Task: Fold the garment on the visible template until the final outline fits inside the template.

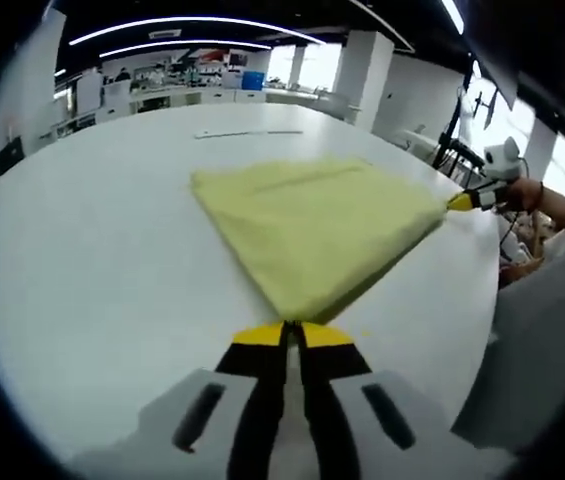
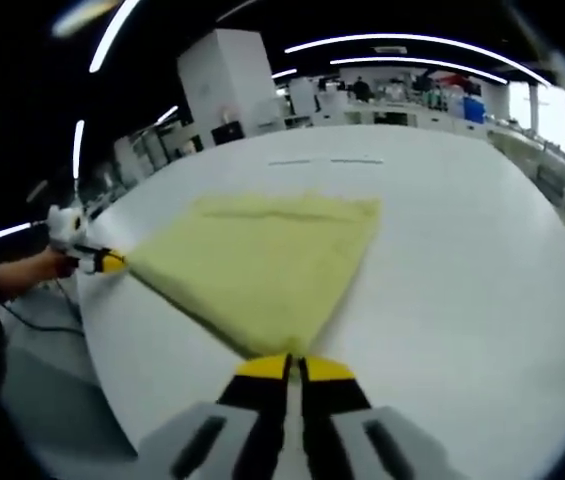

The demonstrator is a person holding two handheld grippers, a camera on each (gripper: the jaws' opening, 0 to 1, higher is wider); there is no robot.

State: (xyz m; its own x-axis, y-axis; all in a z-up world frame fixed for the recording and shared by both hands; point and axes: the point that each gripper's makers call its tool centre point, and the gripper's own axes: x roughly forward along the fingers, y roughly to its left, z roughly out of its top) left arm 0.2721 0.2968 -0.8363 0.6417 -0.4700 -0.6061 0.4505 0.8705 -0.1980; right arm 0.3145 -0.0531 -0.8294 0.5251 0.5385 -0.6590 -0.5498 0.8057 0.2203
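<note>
A pale yellow garment (image 1: 312,225) lies spread on the white table (image 1: 92,270), pulled taut between two near corners. My left gripper (image 1: 292,328) is shut on one corner, its yellow-tipped jaws pressed together. In the left gripper view the right gripper (image 1: 467,200) holds the opposite corner at the right. In the right gripper view the same garment (image 2: 262,260) runs down to my right gripper (image 2: 292,362), which is shut on its corner. The left gripper (image 2: 107,262) pinches the corner at the left, with a hand behind it. A faint template line (image 2: 327,161) shows on the table beyond the garment.
The table's edge (image 1: 482,330) curves close by on the right in the left gripper view, with a person's grey clothing past it. Desks and shelves (image 1: 192,85) stand far behind. Bare table (image 2: 482,260) lies right of the garment in the right gripper view.
</note>
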